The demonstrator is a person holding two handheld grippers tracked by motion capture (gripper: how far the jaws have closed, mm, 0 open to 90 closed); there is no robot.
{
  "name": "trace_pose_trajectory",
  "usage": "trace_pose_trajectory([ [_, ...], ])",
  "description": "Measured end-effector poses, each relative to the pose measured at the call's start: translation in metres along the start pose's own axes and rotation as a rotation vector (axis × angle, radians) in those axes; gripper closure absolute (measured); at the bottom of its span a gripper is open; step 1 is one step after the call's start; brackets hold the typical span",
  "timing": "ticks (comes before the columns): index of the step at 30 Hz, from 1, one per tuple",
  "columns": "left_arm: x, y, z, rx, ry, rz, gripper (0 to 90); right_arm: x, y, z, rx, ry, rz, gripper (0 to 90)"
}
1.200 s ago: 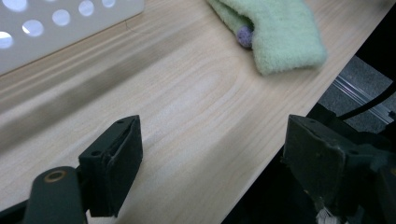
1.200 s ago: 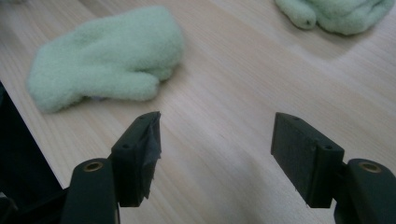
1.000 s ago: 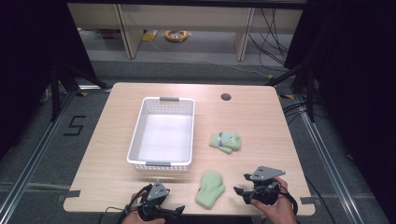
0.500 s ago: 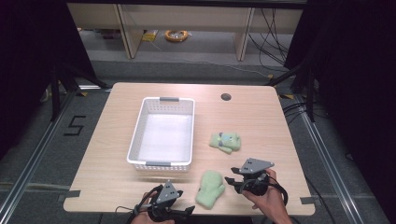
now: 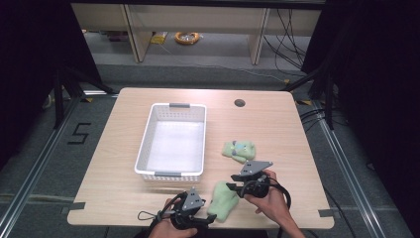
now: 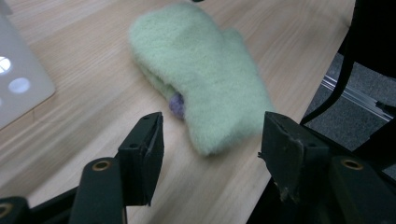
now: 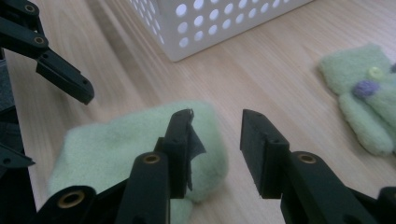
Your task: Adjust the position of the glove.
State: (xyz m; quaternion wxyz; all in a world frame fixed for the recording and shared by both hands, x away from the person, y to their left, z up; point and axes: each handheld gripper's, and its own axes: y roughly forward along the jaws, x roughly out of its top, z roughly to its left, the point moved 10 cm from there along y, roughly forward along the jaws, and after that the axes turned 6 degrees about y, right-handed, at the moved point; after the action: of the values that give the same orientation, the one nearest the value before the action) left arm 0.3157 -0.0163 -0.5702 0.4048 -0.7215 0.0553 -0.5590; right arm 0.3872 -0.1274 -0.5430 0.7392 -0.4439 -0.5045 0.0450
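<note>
We hold both grippers over the near green mitten (image 5: 222, 200) by the table's front edge: left gripper (image 6: 210, 140) wide open and empty, right gripper (image 7: 216, 128) part-open, seemingly above its top. Pinch the fabric squarely.

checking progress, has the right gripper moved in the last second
Yes. In the high view the right gripper has shifted left and slightly away from the table's near edge, closing on the near mitten, which lies where it was.
</note>
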Motion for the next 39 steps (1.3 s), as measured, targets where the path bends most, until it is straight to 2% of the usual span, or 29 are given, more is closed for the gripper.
trace_pose_trajectory([
  [3,0.003,0.007,-0.004,-0.012,-0.031,-0.005,40.3,0.002,0.006,0.002,0.011,-0.001,0.011,65.7],
  [4,0.003,0.009,-0.003,-0.008,-0.020,0.010,40.6,0.004,0.008,0.002,0.013,-0.003,-0.006,65.8],
  [5,0.004,0.011,-0.005,-0.013,-0.029,-0.002,40.9,0.004,0.009,0.002,0.011,-0.006,0.011,66.0],
  [6,0.002,0.012,-0.003,-0.005,-0.017,0.022,41.6,0.004,0.011,0.002,0.016,-0.001,0.009,66.6],
  [7,0.002,0.013,-0.005,-0.017,-0.026,0.021,42.6,0.003,0.011,0.002,0.020,-0.006,0.030,67.1],
  [8,0.001,0.014,-0.005,-0.021,-0.003,0.029,43.9,0.002,0.013,0.002,0.018,-0.006,0.034,67.2],
  [9,-0.001,0.015,-0.005,-0.013,-0.009,0.043,45.8,0.002,0.016,0.003,0.020,0.005,0.032,67.4],
  [10,-0.001,0.016,-0.006,-0.016,0.004,0.040,47.3,0.001,0.019,0.002,0.021,0.002,0.036,67.6],
  [11,-0.001,0.016,-0.006,-0.015,0.007,0.040,50.4,-0.002,0.021,0.003,0.027,0.007,0.057,67.7],
  [15,-0.001,0.014,-0.005,-0.007,0.068,0.043,59.5,-0.009,0.026,0.003,0.034,0.040,0.089,71.2],
  [16,-0.001,0.013,-0.005,-0.010,0.080,0.045,62.4,-0.010,0.025,0.003,0.043,0.027,0.096,72.4],
  [17,0.000,0.013,-0.005,-0.007,0.053,0.038,66.5,-0.012,0.026,0.004,0.054,0.063,0.098,74.5],
  [18,0.000,0.011,-0.003,-0.009,0.079,0.041,70.7,-0.013,0.026,0.003,0.048,0.067,0.095,77.1],
  [19,0.000,0.012,-0.003,-0.007,0.055,0.040,73.2,-0.013,0.026,0.005,0.066,0.085,0.096,79.4],
  [20,0.001,0.012,-0.003,-0.010,0.048,0.025,74.6,-0.013,0.026,0.004,0.063,0.072,0.081,81.4],
  [21,0.000,0.011,-0.001,-0.007,0.073,0.037,76.2,-0.013,0.026,0.004,0.070,0.082,0.078,82.8],
  [22,0.000,0.011,-0.002,-0.010,0.062,0.037,76.8,-0.014,0.025,0.007,0.077,0.105,0.085,83.5],
  [23,0.000,0.011,-0.001,-0.006,0.058,0.043,77.3,-0.014,0.023,0.004,0.072,0.088,0.094,84.0],
  [24,0.001,0.010,-0.002,-0.015,0.054,0.032,77.6,-0.013,0.023,0.005,0.075,0.104,0.072,84.3],
  [25,0.001,0.009,0.000,-0.018,0.082,0.042,77.8,-0.013,0.021,0.004,0.073,0.099,0.077,84.5],
  [27,0.002,0.008,0.002,-0.008,0.055,0.038,78.0,-0.011,0.016,0.006,0.086,0.124,0.062,84.8],
  [28,0.004,0.006,0.002,-0.019,0.068,0.033,78.1,-0.010,0.014,0.006,0.081,0.128,0.053,84.9],
  [29,0.006,0.005,0.002,-0.017,0.049,0.022,78.1,-0.009,0.010,0.006,0.078,0.134,0.037,85.0],
  [30,0.009,0.002,0.005,-0.016,0.070,0.019,78.2,-0.008,0.006,0.007,0.083,0.149,0.030,85.0],
  [32,0.015,0.000,0.005,-0.016,0.052,0.001,78.2,-0.008,-0.004,0.007,0.092,0.182,-0.007,85.1],
  [34,0.020,-0.002,0.006,-0.022,0.066,0.006,78.2,-0.009,-0.013,0.005,0.083,0.198,-0.030,85.1],
  [35,0.022,-0.002,0.008,-0.017,0.092,0.016,78.2,-0.009,-0.017,0.006,0.088,0.215,-0.045,85.1],
  [36,0.025,-0.001,0.007,-0.023,0.086,0.011,78.2,-0.009,-0.021,0.006,0.092,0.225,-0.062,85.1],
  [39,0.031,0.004,0.011,-0.030,0.139,0.032,78.1,-0.016,-0.033,0.006,0.070,0.256,-0.070,85.1],
])
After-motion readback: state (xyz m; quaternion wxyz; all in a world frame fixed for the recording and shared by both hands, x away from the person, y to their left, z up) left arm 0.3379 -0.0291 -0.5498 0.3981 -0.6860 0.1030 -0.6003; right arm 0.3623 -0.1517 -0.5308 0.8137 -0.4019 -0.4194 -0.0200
